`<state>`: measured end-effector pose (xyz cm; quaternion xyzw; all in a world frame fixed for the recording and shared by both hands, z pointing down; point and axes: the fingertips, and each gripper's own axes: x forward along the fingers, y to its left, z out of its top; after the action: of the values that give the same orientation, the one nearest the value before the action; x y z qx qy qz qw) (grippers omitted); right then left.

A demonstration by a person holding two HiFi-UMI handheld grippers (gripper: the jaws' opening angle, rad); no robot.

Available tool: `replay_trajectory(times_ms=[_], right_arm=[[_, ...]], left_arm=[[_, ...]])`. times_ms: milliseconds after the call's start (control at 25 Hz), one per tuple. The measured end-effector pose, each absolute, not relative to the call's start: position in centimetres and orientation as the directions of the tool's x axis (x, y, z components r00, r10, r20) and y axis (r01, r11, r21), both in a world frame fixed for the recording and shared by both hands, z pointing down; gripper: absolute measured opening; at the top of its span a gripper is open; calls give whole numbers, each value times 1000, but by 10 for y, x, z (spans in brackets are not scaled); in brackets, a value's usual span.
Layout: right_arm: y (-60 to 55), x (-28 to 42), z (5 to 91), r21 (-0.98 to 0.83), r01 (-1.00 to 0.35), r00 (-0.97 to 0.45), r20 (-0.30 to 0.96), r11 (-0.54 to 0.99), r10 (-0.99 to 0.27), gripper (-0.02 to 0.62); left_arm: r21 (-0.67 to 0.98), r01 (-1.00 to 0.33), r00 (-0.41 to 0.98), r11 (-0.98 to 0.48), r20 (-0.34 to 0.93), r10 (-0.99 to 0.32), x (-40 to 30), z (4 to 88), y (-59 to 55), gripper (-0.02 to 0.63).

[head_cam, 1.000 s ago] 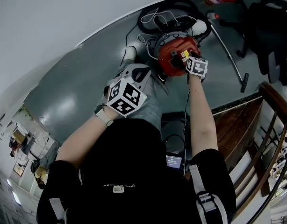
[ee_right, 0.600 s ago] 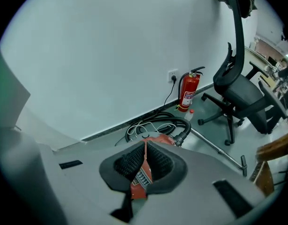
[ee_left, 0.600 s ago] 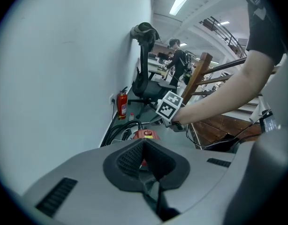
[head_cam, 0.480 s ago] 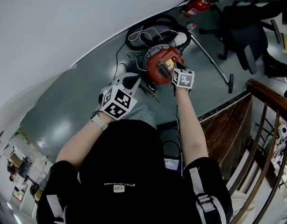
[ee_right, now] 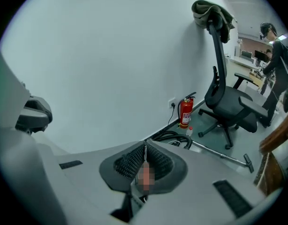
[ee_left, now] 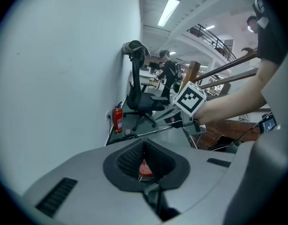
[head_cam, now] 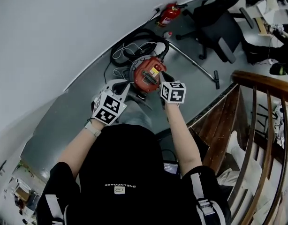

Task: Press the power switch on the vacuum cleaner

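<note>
The red vacuum cleaner [head_cam: 145, 75] stands on the grey floor by the wall, with its black hose [head_cam: 134, 39] coiled behind it. My right gripper [head_cam: 162, 75] is shut and empty, its tip at the vacuum's right side; whether it touches I cannot tell. My left gripper [head_cam: 123, 83] is shut too, held just left of the vacuum and apart from it. In the left gripper view the closed jaws [ee_left: 143, 143] frame a sliver of the red vacuum [ee_left: 144, 168]. The right gripper view shows its shut jaws [ee_right: 145, 147] aimed toward the wall.
A metal wand [head_cam: 195, 62] lies on the floor right of the vacuum. A fire extinguisher [head_cam: 168, 14] stands by the wall, and a black office chair [head_cam: 214, 20] beyond it. A wooden stair railing [head_cam: 261, 83] runs along the right.
The head view has pulled back and swung right, so the vacuum looks smaller. My right gripper has come off the vacuum's top to its right side. Both grippers stay shut.
</note>
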<state>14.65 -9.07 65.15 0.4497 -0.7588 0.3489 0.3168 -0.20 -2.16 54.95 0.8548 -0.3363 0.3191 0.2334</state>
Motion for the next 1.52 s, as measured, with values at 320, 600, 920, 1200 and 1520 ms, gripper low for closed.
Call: replay_trajectory(times_ms=[320,600,920,1200,1520], right_arm=[[-67,143,552,-283,-912,-408,700,297,-587,35],[-50,138,468,-298,-912,-409,600,283,-688,35],[-33,141,382,-291,-914,-393,466,282,-793,35],[-21,163,327,-285,-924,-344,335,254,-877,35],[-17,179,295,-286,-936,-289,284,207,-914,35]], left_arm=[[182,-667,642,-723,633,-433,6,487,-24,14],[170,-604,706,-779,567,-425,18,436,-41,14],[162,-527,777,-835,490,-395,40,376,-54,14],[134,-461,827,-877,424,-370,58,334,-64,14],[111,-415,853,-903,392,-343,73,304,-73,14]])
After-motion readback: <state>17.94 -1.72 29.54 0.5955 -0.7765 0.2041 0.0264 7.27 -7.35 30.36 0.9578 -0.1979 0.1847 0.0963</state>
